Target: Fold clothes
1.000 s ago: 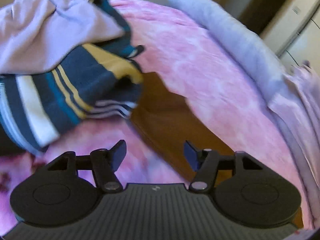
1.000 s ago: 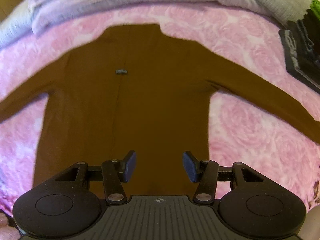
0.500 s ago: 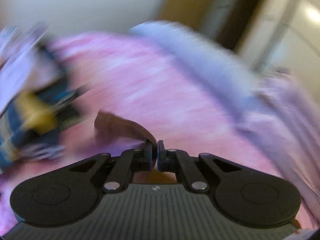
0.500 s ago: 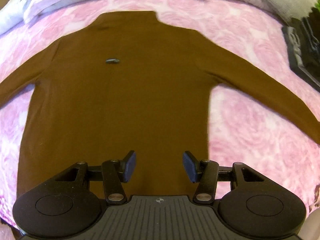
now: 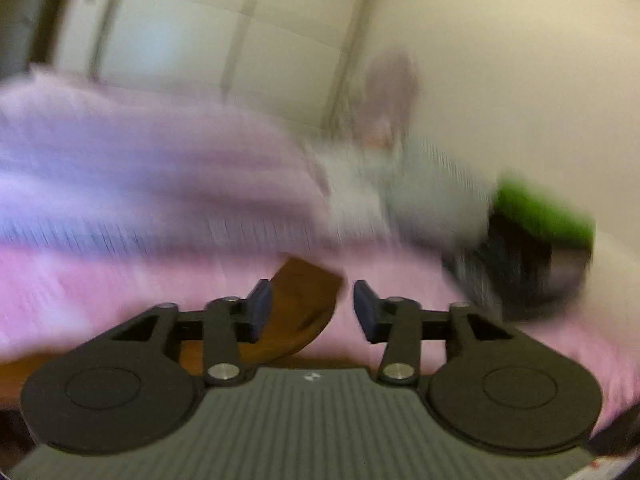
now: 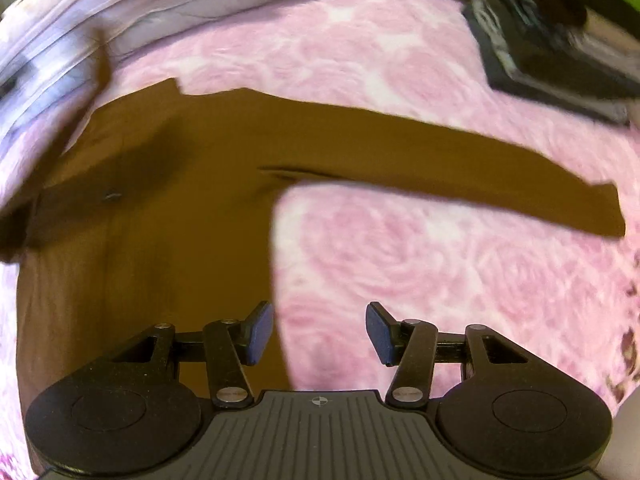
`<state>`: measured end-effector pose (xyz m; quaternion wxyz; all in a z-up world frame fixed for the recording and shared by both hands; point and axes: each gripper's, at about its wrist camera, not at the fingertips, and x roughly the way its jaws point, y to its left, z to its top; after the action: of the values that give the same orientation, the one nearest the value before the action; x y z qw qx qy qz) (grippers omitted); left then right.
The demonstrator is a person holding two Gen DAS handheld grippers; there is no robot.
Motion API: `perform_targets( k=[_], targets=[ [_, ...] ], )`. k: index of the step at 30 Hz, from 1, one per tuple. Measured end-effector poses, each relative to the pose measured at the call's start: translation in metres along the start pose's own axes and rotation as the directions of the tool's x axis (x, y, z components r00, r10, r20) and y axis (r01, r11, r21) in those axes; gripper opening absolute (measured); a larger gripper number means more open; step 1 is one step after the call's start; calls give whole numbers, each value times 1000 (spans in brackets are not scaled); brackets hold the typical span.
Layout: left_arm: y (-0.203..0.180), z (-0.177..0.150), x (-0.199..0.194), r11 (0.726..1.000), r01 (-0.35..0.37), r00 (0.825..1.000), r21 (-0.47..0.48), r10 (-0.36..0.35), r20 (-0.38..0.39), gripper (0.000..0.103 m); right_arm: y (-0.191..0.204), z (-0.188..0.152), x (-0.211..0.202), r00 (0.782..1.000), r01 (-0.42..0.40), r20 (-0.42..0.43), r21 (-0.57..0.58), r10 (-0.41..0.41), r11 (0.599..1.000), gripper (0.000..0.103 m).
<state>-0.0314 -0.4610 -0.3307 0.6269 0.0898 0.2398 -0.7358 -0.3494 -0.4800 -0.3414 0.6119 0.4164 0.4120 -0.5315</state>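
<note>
— What's on the bed (image 6: 420, 264)?

— A pink rose-patterned cover, and on it a brown long-sleeved top (image 6: 160, 216) lying flat, its body on the left. One sleeve (image 6: 460, 160) stretches out to the right, the cuff resting on the pink. On the far left a piece of brown cloth seems lifted off the bed, though it's too blurred to be sure.

— Anything else around?

— Pale lilac bedding (image 6: 120, 12) bunched along the far edge, and a black, box-like thing (image 6: 540, 52) with something bright green on top at the far right. I can't make out what it is.

— And the grippers?

— The right hand-held gripper (image 6: 318, 334) is wide open with nothing in it, hovering over the near edge of the top's body where it meets the cover. The left hand-held gripper (image 5: 312, 310) is also parted; a brown sleeve end (image 5: 304, 300) sits between the jaws, against the left pad (image 5: 259, 308), clear of the right one. That view is heavily smeared.
</note>
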Motion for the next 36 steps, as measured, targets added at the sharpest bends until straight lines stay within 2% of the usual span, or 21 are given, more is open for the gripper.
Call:
perform_targets(
  k=[3,5,7,9,11,13,15,18,20,21,22,23,24,25,27,29,30,31,32,34,36],
  targets=[
    [-3,-48,12,998,-62,983,2,61,-173,38,-13,2,17,999,-31,-12,46,31,998,49],
    [19,-63,-1,993,-115,970,-17,108,-219,38,-19,7,24,995,-101,10,82,101,991,49],
    [44,-71,-19,979,-202,948,2,196,-249,37,-19,18,37,980,-197,56,121,192,973,49],
    [73,-74,-43,952,-304,918,26,300,-259,37,-12,33,48,952,-298,124,159,280,941,49],
    [94,-72,-63,922,-385,886,50,384,-260,36,-2,53,65,914,-395,185,191,363,899,48],
    [122,-68,-74,894,-443,859,63,443,-257,36,12,74,85,875,-474,223,208,430,856,48],
    [135,-64,-87,875,-477,841,81,481,-248,36,28,97,108,846,-522,249,212,471,826,45],
    [147,-62,-91,862,-495,826,106,505,-249,38,49,123,143,841,-535,251,259,479,804,40],
    [150,-68,-96,859,-503,819,98,510,-264,38,57,134,169,861,-508,229,326,454,797,37],
    [153,-71,-94,856,-509,813,94,514,-274,38,60,137,176,873,-488,222,353,435,798,25],
    [154,-74,-93,853,-513,808,94,517,-281,38,63,138,179,870,-492,247,359,428,793,7],
    [156,-78,-95,852,-515,806,94,518,-285,38,65,139,179,864,-499,269,349,425,794,0],
    [157,-81,-94,851,-516,804,95,520,-290,38,67,139,177,861,-501,287,336,420,797,0],
    [156,-83,-92,850,-517,801,102,523,-292,38,70,138,168,850,-510,325,313,414,801,0],
    [153,-85,-89,847,-515,798,136,531,-287,39,71,132,135,795,-550,437,228,421,803,0],
    [152,-85,-82,842,-513,795,169,540,-277,39,67,119,96,748,-546,532,151,398,824,0],
    [152,-85,-77,839,-510,794,188,544,-272,39,63,113,83,743,-519,558,129,371,845,0],
    [151,-86,-72,837,-508,793,206,547,-267,39,59,108,77,756,-480,564,129,334,868,0],
    [150,-86,-67,836,-500,796,226,547,-261,39,52,102,78,778,-440,552,142,298,886,0],
    [148,-86,-55,833,-475,801,284,543,-252,36,36,95,100,849,-367,474,210,234,906,0],
    [145,-89,-44,818,-442,806,369,543,-237,23,21,88,124,896,-327,393,272,206,905,0]
  ],
)
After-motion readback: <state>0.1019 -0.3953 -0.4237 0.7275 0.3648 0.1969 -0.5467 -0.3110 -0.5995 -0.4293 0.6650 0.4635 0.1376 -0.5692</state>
